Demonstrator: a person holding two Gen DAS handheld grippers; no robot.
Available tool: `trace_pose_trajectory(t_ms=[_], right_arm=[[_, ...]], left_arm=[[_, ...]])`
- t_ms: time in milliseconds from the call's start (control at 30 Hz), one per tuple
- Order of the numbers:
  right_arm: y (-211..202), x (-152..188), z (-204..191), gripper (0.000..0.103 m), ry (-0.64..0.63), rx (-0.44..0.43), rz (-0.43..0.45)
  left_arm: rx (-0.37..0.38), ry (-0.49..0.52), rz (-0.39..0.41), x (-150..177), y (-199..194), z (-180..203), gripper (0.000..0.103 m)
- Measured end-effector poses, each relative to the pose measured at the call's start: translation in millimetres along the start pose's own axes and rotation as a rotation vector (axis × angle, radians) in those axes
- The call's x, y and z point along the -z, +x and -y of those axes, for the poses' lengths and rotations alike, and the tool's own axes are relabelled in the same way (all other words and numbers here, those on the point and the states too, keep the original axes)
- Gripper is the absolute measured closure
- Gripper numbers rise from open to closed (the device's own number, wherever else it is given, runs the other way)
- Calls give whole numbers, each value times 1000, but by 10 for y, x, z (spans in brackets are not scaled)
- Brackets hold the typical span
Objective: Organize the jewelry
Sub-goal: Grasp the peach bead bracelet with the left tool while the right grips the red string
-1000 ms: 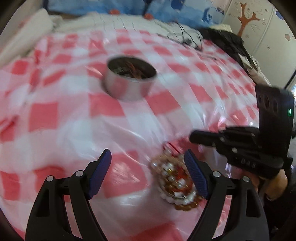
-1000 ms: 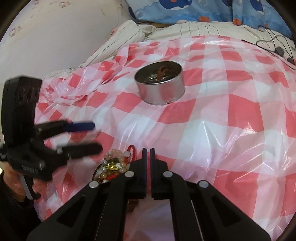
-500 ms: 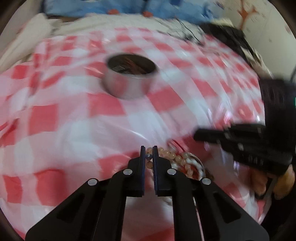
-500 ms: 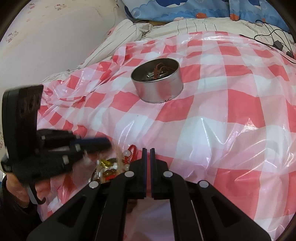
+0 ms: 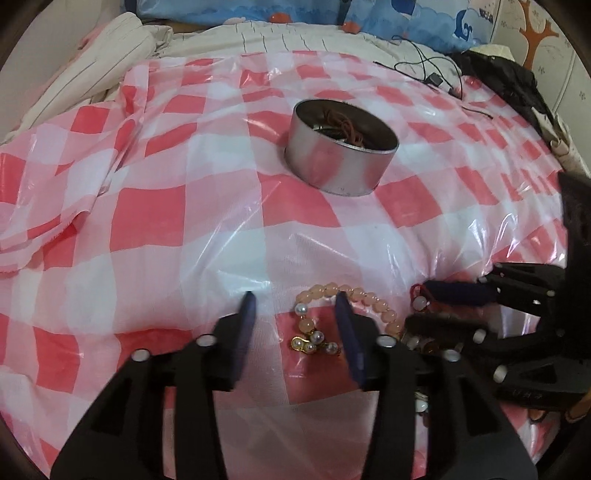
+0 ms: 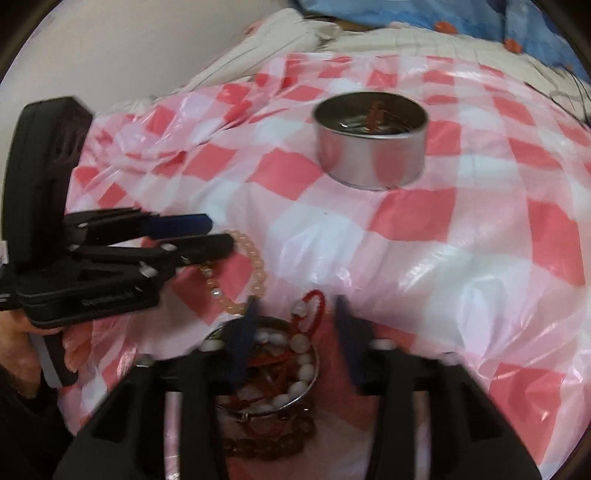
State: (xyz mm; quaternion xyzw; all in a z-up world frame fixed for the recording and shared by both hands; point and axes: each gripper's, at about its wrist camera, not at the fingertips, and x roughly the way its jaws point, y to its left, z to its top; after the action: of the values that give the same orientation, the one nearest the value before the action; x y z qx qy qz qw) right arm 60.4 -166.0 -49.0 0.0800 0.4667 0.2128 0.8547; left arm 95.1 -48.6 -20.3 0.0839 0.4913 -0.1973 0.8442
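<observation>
A pink bead bracelet with pearls and a gold charm lies stretched out on the checked plastic sheet. My left gripper straddles its left end with the jaws opening; the pads do not press on it. My right gripper hangs over the heap of jewelry, a silver bangle with white beads and red cord. Its jaws are opening too, with the red cord between them, not pinched. In the right wrist view the left gripper touches the pink bracelet. The round metal tin stands farther back and holds a red cord.
White bedding and blue pillows lie beyond the sheet, with dark cables and dark cloth at the far right. The sheet is rumpled along its left edge. A hand holds the left gripper.
The left gripper shut at the pink beads, then opened partway, and the pink bracelet now lies pulled out of the heap. The right gripper went from shut to open over the heap.
</observation>
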Motion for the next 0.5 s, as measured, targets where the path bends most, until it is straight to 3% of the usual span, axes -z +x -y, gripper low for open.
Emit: trace_pose_trajectory(t_ms=[100, 133, 167, 233, 333, 500], right_arm=[[-97, 5, -32, 93, -30, 33, 36], [-135, -5, -6, 93, -18, 28, 53], [-201, -17, 31, 93, -1, 16, 82], [-352, -45, 114, 93, 38, -18, 145], [-514, -78, 234, 93, 88, -40, 217], [-511, -68, 332, 93, 127, -27, 208]], left_arm=[[-40, 68, -5, 45, 15, 94, 59], [-54, 102, -4, 57, 12, 140, 65], [-55, 119, -3, 61, 4, 164, 80], [-69, 144, 14, 54, -43, 196, 94], [-74, 136, 73, 22, -165, 174, 96], [-81, 129, 149, -28, -311, 174, 96]])
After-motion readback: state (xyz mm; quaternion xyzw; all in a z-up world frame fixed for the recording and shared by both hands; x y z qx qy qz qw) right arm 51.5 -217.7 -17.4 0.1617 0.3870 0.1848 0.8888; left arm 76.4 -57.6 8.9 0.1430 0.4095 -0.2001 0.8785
